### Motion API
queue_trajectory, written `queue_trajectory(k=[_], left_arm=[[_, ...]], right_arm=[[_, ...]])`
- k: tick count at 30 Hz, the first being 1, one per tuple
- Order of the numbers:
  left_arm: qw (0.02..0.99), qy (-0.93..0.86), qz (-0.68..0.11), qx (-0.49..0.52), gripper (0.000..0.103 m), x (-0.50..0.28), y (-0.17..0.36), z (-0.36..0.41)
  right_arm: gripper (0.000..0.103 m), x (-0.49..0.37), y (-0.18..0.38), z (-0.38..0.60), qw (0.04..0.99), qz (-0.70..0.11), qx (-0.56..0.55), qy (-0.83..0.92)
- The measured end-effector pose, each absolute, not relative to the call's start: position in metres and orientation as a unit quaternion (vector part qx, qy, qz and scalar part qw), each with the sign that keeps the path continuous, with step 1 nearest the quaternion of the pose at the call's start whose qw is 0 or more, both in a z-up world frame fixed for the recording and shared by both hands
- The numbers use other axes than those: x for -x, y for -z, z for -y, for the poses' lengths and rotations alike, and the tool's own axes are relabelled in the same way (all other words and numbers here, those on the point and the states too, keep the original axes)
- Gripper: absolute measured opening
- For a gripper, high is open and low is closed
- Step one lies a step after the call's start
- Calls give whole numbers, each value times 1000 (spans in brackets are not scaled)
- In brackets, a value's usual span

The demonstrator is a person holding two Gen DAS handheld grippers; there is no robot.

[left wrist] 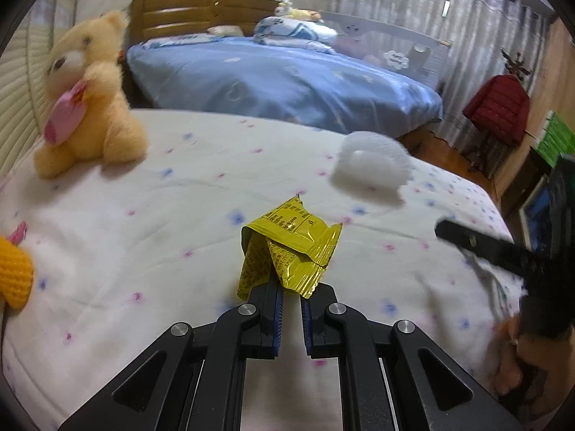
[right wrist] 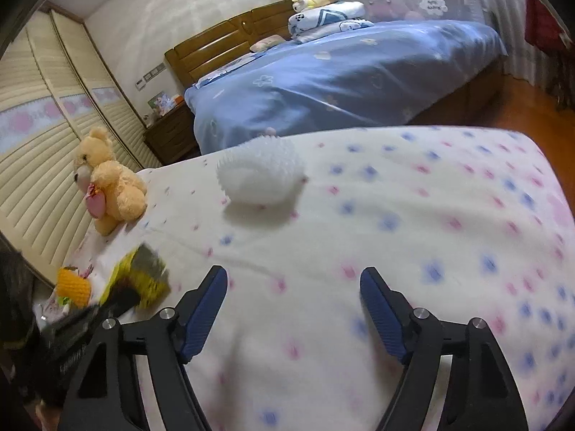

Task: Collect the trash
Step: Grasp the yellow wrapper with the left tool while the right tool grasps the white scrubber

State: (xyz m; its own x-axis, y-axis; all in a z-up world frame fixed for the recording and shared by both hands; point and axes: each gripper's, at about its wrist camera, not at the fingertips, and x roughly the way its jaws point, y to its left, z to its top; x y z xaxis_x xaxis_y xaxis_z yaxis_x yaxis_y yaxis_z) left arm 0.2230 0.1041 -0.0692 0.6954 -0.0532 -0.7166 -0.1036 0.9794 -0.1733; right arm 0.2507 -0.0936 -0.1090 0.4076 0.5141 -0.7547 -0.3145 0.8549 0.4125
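Note:
A crumpled yellow snack wrapper [left wrist: 287,248] stands up from the tips of my left gripper [left wrist: 291,291], which is shut on its lower edge just above the white flowered bedcover [left wrist: 143,233]. In the right wrist view the same wrapper [right wrist: 143,276] shows blurred at the lower left. A white spiky foam net [left wrist: 370,176] lies on the cover beyond it, to the right. My right gripper [right wrist: 293,280] hovers open over the bedcover [right wrist: 395,215] with nothing between its fingers. The foam net [right wrist: 260,179] lies ahead of it, slightly left.
A tan teddy bear [left wrist: 90,100] sits at the bed's far left by the louvred wardrobe doors [right wrist: 43,165]. An orange knitted toy [left wrist: 14,276] lies at the left edge. A blue-covered bed [left wrist: 287,82] stands behind, and a red jacket [left wrist: 499,107] hangs at the right.

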Motion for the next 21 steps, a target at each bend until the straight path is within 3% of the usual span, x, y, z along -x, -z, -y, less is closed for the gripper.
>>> queue_trajectory(k=[10,12,13,14,17,21], left_arm=[[917,-4,-386,95,8,-223,71,-98],[917,-1,-386,100,8,-224,72,-101],[917,0,-385,102,8,-224,72,-102],[917,0,-385,102,8,-224,72,-103],[918,0,-384,101,8,-224,73,-103],[918,-2,-385,97,8,-225,73,-102]], right_arm=[[66,-300,120,56,838,-480,-103,-239],[50,-306,122,49,838,-482,-99,-237],[30,-308,123,47,838,-483,-97,-236],[21,-310,124,47,838,-484,-97,-233],[14,-306,121,51,842,-477,-101,-232],[12,-286,115,61,841,-475,-97,-240]])
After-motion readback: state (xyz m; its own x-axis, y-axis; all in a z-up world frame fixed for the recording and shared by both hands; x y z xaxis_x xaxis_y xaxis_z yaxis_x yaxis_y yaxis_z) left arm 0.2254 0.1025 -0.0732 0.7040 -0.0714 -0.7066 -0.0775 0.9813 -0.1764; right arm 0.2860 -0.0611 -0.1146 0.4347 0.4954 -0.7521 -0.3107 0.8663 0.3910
